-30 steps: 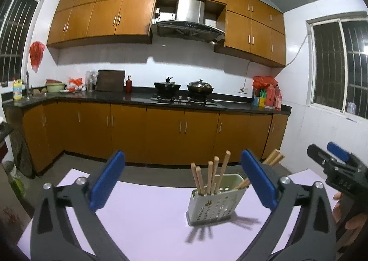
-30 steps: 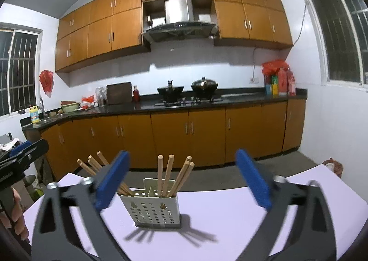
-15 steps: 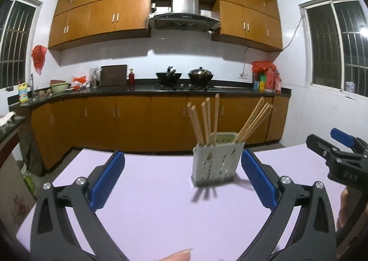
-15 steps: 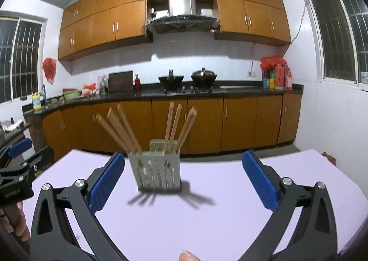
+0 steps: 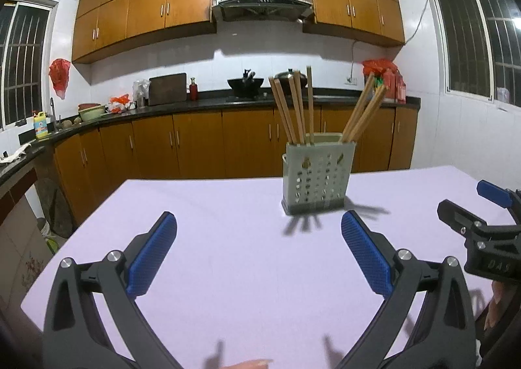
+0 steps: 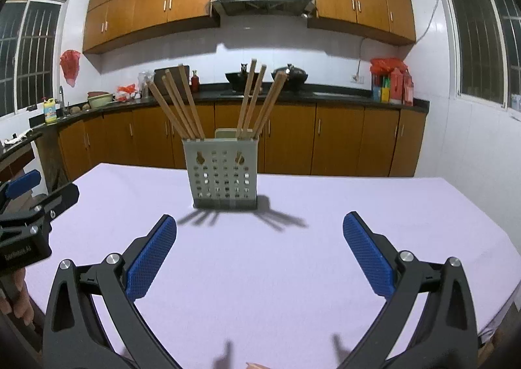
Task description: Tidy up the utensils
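Chopsticks (image 6: 182, 102) are what we are here to tidy, yet nearest us our left gripper (image 5: 259, 252) and right gripper (image 6: 259, 250) hover low over the bare lilac desk (image 6: 293, 271), jaws spread wide and holding nothing, probably because no loose piece remains to lift. Farther out, the perforated holder (image 6: 223, 173) stands upright mid-desk with the sticks fanned in two bunches, leaning on its rim, so we judge the sorting about finished; beyond lies the kitchen counter (image 6: 325, 89).
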The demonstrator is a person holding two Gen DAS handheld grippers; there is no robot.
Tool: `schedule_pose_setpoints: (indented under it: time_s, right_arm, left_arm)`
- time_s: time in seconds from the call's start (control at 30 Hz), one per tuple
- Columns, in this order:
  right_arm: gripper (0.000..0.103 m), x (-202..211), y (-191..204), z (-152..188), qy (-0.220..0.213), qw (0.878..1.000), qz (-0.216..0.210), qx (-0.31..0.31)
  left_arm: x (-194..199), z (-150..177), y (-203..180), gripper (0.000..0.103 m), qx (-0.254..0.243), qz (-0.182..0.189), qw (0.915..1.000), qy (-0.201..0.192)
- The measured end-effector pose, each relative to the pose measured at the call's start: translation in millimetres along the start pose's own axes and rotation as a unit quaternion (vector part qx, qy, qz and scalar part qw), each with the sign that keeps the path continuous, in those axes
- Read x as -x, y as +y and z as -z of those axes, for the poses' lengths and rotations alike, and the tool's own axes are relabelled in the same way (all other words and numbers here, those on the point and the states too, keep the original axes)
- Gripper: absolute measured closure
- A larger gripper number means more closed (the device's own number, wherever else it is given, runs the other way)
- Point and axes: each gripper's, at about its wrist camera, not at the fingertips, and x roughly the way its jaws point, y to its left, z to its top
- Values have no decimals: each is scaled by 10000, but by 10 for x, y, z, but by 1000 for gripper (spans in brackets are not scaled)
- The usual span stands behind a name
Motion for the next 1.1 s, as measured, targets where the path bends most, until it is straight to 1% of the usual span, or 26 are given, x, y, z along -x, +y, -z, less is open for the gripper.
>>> schedule_pose_setpoints:
  time_s: [0.17,0.33,1.1]
  right_arm:
    - [2,-18,-35,95,151,9998,-1,-110]
    - [2,-25,-63,148,235,9996,-9,-170]
    - [2,1,-136,152,249,9994,-11,-222]
  left_arm:
    - [-47,101,-20,4,54,10,9998,179]
    - [-79,126,-10,4,78,26,9996,255]
    - [-93,114,-27,4,121,77,9996,247]
